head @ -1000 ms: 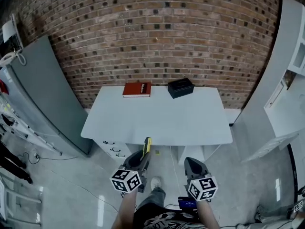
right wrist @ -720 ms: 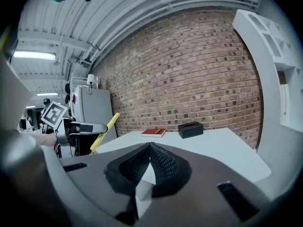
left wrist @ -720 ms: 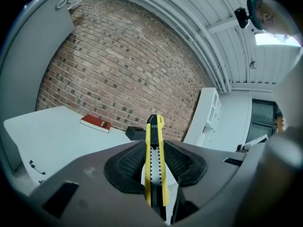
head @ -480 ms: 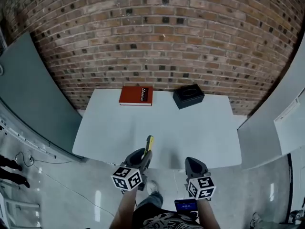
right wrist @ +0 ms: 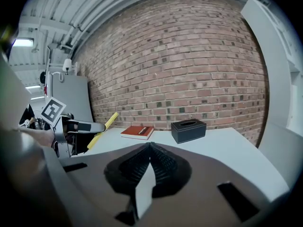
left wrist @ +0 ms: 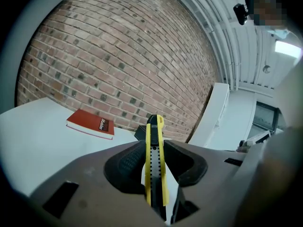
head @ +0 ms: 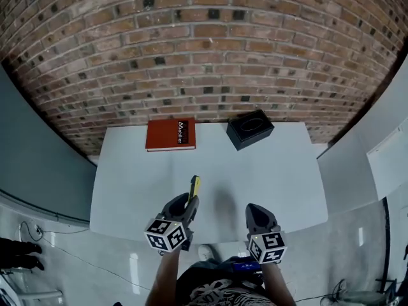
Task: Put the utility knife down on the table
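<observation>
Left gripper view: the left gripper [left wrist: 155, 161] clamps the utility knife [left wrist: 154, 135] over the table [left wrist: 33, 131]; releasing early could bounce it off.

The head view is looking steeply down on the white rectangular counter [head: 268, 171]. The gripper views, close behind the left claw [left wrist: 154, 148] and the right claw [right wrist: 149, 150], are looking low across it; all are sharing the red hardcover book [head: 171, 135].

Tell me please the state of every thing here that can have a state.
utility knife: gripped in the left tongs, above the table, not set down.
left tongs: shut on the utility knife.
right tongs: shut, empty.
red book: closed, flat on the table.
black box: upright on the table.
</observation>
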Demonstrator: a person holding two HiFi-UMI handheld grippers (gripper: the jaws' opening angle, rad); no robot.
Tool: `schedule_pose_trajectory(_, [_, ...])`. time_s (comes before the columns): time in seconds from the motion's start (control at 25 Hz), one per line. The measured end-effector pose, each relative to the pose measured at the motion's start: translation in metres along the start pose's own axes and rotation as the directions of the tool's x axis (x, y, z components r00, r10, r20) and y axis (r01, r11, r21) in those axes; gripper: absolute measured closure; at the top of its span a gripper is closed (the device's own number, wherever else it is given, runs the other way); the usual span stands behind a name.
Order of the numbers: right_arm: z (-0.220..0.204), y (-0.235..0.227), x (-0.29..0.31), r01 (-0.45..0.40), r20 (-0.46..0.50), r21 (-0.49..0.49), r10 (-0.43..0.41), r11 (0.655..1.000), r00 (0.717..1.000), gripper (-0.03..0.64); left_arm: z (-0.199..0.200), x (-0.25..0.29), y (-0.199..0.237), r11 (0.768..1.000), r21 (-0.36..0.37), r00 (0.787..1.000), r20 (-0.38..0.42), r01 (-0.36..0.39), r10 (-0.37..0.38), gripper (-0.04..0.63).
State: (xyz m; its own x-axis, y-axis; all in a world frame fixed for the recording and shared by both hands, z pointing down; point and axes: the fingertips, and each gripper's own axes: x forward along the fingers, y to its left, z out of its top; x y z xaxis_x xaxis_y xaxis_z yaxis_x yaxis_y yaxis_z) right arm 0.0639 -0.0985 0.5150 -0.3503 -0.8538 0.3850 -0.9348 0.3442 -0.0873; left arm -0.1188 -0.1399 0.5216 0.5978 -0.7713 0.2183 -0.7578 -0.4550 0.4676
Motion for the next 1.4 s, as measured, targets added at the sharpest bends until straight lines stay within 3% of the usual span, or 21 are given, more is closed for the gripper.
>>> schedule_pose_trajectory(0.12, [0.009,-0.01,0.0,0.059,0.028,0.004,-0.059,0.998,0.998,0.615,0.004,0.011,0.001,1.0,-0.002,1.0,-0.006,0.026,-0.026,0.472])
schedule_pose_trajectory(0.4, [0.023,-0.024,-0.001,0.112,0.07,0.009,-0.112,0.994,0.991,0.615,0.024,0.029,-0.001,0.998,0.017,0.998,0.011,0.059,-0.06,0.472])
schedule_pose_trajectory(1.4, [0.006,-0.026,0.046,-0.007,0.005,0.073,0.007,0.997,1.0,0.617,0.005,0.056,0.019,1.0,0.008,0.998,-0.062,0.015,-0.015,0.472])
